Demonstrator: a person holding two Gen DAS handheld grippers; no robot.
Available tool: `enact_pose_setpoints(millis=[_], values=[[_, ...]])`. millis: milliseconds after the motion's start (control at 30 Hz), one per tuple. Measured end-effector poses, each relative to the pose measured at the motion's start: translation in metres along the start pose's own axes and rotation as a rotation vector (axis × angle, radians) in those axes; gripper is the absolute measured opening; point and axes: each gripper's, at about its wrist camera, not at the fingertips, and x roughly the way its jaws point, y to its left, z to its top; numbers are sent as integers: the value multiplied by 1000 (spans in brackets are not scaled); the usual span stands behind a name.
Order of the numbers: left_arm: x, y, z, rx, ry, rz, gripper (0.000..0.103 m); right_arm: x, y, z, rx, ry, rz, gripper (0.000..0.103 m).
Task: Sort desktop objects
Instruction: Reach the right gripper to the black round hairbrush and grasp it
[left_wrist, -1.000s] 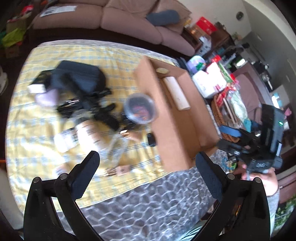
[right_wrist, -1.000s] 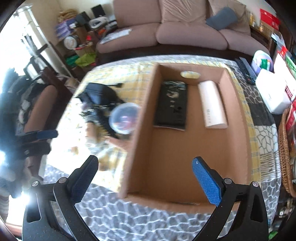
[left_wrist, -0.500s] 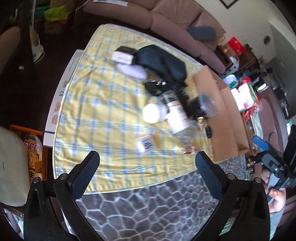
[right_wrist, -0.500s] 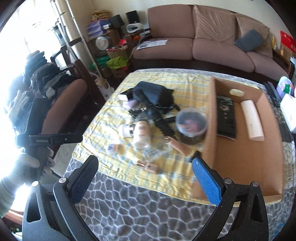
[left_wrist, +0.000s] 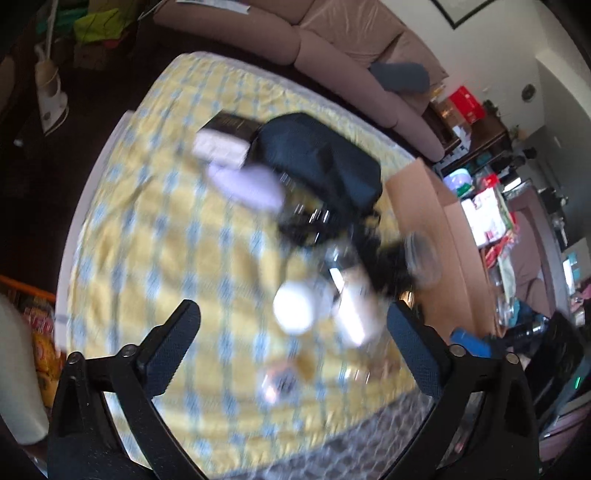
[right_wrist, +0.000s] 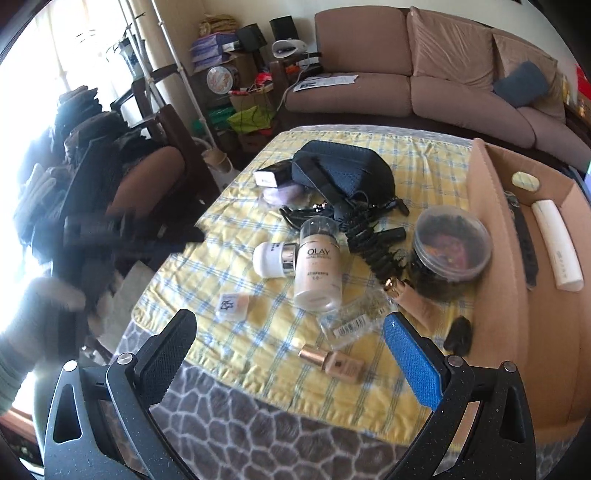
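Sorting partly done: tube (right_wrist: 557, 245) and soap (right_wrist: 524, 181) lie in the box (right_wrist: 495, 280), while bottles (right_wrist: 317, 266), jar (right_wrist: 452, 245) and pouch (right_wrist: 343, 170) remain on the bench; right gripper (right_wrist: 291, 343) spread empty, left gripper (left_wrist: 295, 350) empty, closing slightly.

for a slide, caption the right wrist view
Open hand-held gripper over cosmetics bottle, beside box.
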Motion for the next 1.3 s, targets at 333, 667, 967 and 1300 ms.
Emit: enact_pose_setpoints(millis=[333,667,967,1300], values=[[69,-18,66,-61,-10,5,80,19,-10,8,-9,10,39,103],[93,-15,71,-111,-15,-89,17,23,-25,5,39,20,63,103],[67,-35,67,-50,-46,-217,9,18,-31,3,64,-3,54,103],[40,-61,55,67,-29,-225,9,16,-37,41,-60,-58,3,102]])
